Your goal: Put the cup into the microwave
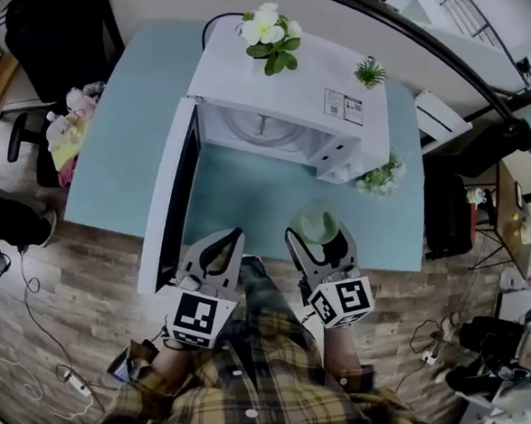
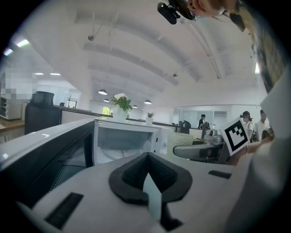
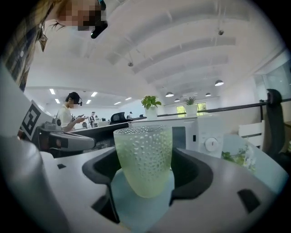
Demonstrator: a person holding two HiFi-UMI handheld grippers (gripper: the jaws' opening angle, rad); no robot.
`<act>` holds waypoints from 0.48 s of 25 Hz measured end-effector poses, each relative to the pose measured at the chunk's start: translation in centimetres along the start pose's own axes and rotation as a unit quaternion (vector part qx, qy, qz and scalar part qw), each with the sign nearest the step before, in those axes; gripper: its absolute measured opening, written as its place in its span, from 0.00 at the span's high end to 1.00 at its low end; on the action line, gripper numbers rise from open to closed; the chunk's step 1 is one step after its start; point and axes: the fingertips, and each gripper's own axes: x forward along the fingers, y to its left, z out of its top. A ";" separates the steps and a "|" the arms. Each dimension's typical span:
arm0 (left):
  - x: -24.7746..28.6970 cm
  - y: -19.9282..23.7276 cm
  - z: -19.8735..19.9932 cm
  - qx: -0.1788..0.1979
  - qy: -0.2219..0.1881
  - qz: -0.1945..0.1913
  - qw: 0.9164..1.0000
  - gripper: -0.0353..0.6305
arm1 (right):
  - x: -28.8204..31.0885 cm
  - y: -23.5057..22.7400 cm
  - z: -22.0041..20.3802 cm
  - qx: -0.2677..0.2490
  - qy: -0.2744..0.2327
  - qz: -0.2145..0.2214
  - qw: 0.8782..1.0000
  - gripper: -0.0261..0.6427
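**A:** Where's your cup just now?

**B:** You have the pale green dimpled glass cup [image 1: 319,221] pinched between the jaws of your right gripper [image 1: 320,234]. The dark pads press on its lower half from either side. It sits over the near edge of the pale blue table [image 1: 132,125], in front of the white microwave [image 1: 283,78] and towards the control-panel end. I can't tell whether its base touches the table or hangs just above it.

**A:** Why grip it so low?

**B:** My guess is that it leaves the rim free and keeps the gripper body under the roof of the open cavity [image 1: 260,130] when you reach in. A low pinch on a tapered glass could also let it slip upward, so keep the squeeze even.

**A:** Which way does it point?

**B:** It stands upright. The mouth faces up, the narrower base faces down, and the long axis runs vertically, square to the jaws. Seen from the right gripper view, the rim looks level.

**A:** And your other tool?

**B:** Your left gripper [image 1: 224,241] has its jaws pressed together at the tips with nothing between them. It's near the free edge of the microwave's white door [image 1: 169,200], which is swung wide to the left. That probably leaves the way in clear. The cup isn't inside yet, so the carry forward and slightly left is the step left to do.
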 end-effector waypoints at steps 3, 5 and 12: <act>1.5 1.1 1.0 -0.007 -0.011 0.035 0.999 0.96 | 2.6 -0.7 1.0 -0.010 -0.002 0.041 0.999 0.43; 2.5 1.8 1.6 -0.010 -0.020 0.060 0.998 0.96 | 4.2 -1.2 1.6 -0.017 -0.003 0.067 0.998 0.43; 4.2 3.8 3.4 -0.011 -0.035 0.131 0.991 0.96 | 7.6 -1.9 3.3 -0.031 -0.007 0.140 0.990 0.42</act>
